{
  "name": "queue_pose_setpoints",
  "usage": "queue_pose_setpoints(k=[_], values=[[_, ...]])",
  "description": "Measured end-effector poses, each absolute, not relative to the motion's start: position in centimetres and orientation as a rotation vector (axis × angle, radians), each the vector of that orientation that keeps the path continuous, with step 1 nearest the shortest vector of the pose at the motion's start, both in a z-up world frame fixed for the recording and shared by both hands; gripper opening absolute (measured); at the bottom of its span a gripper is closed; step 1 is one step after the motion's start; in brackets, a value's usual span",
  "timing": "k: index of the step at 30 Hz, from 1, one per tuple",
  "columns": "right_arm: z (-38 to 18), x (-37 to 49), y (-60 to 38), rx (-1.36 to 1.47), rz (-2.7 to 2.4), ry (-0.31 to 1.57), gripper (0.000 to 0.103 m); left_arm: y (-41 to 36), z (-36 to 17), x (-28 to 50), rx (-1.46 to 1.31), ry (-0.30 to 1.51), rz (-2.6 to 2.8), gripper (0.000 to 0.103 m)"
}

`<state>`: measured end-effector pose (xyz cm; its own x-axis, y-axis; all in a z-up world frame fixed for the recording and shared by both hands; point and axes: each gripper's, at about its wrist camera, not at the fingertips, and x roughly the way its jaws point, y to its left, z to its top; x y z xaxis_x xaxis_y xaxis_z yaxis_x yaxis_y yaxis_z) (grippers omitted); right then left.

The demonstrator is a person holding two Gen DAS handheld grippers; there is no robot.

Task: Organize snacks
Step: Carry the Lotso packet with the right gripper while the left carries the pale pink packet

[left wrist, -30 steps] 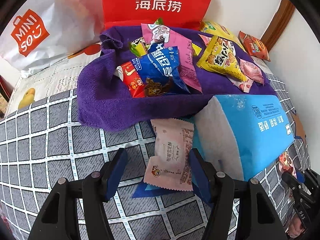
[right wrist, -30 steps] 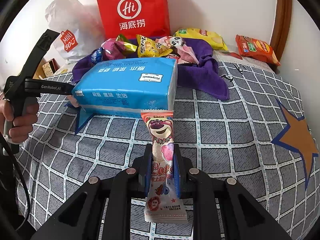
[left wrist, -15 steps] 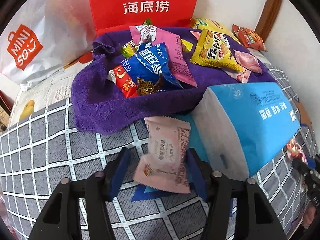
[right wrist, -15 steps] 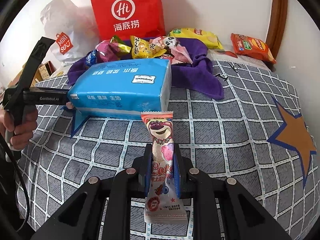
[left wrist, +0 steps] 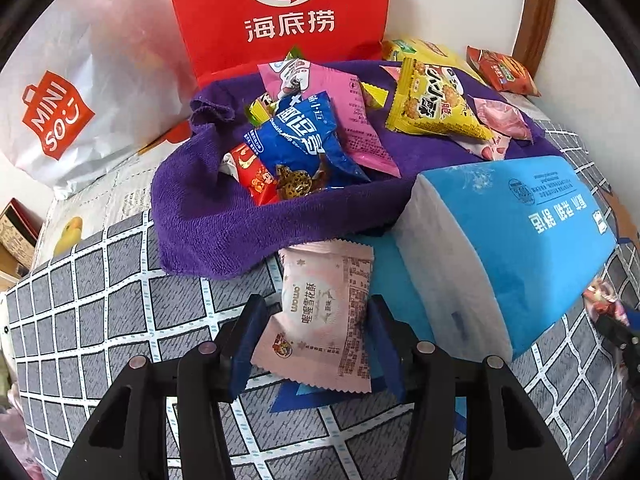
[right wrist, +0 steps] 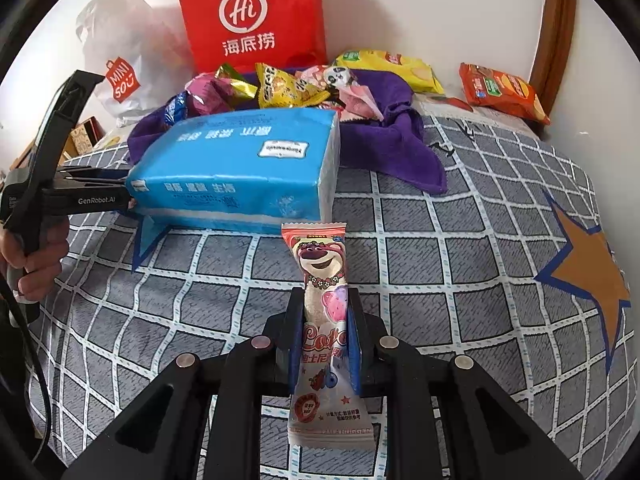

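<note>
On the bed, the left gripper (left wrist: 316,336) has its fingers closed on a pale pink packet (left wrist: 320,316) beside the tissue pack (left wrist: 512,240); the right gripper (right wrist: 320,332) pinches a bear-print bar (right wrist: 324,308) upright. Both likely belong on the purple towel (left wrist: 224,216): lift clear, keep the grip firm, release over the pile.

Blue tissue pack (right wrist: 240,168) blocks the bedspread's (right wrist: 460,248) centre — open quilt lies right of it; purple towel (left wrist: 224,216) walls the rear.
</note>
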<state>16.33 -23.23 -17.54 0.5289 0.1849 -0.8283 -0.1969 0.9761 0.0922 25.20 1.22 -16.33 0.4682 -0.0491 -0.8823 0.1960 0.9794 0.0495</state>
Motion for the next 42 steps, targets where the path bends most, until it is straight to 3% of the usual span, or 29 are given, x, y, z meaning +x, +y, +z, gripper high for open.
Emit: queue_pose_setpoints(k=[1, 4, 11, 13, 14, 17, 42], values=[[-17.9, 16.5, -23.2, -0.012, 0.221, 1.000, 0.021, 1.2, -16.3, 25.2, 0.149, 1.074, -0.159, 0.041], [-18.6, 16.7, -23.4, 0.000, 0.203, 1.006, 0.021, 1.4, -16.0, 24.7, 0.152, 1.074, -0.164, 0.037], [-18.7, 17.0, -22.8, -0.027, 0.194, 0.979, 0.032, 2.2, -15.5, 22.7, 0.107, 1.106, -0.186, 0.036], [-18.7, 17.0, -22.6, -0.031, 0.184, 0.981, 0.028, 2.5, -15.4, 22.0, 0.086, 1.113, -0.192, 0.036], [-18.7, 17.1, -22.7, -0.025, 0.179, 0.984, 0.021, 2.5, -15.4, 21.7, 0.080, 1.112, -0.196, 0.036], [-18.5, 16.9, -22.8, -0.007, 0.180, 0.997, 0.019, 2.9, -15.1, 20.7, 0.066, 1.111, -0.195, 0.035], [-9.7, 12.9, -21.0, -0.009, 0.191, 0.851, 0.019, 3.7, -8.9, 14.8, -0.036, 1.024, -0.243, 0.034]])
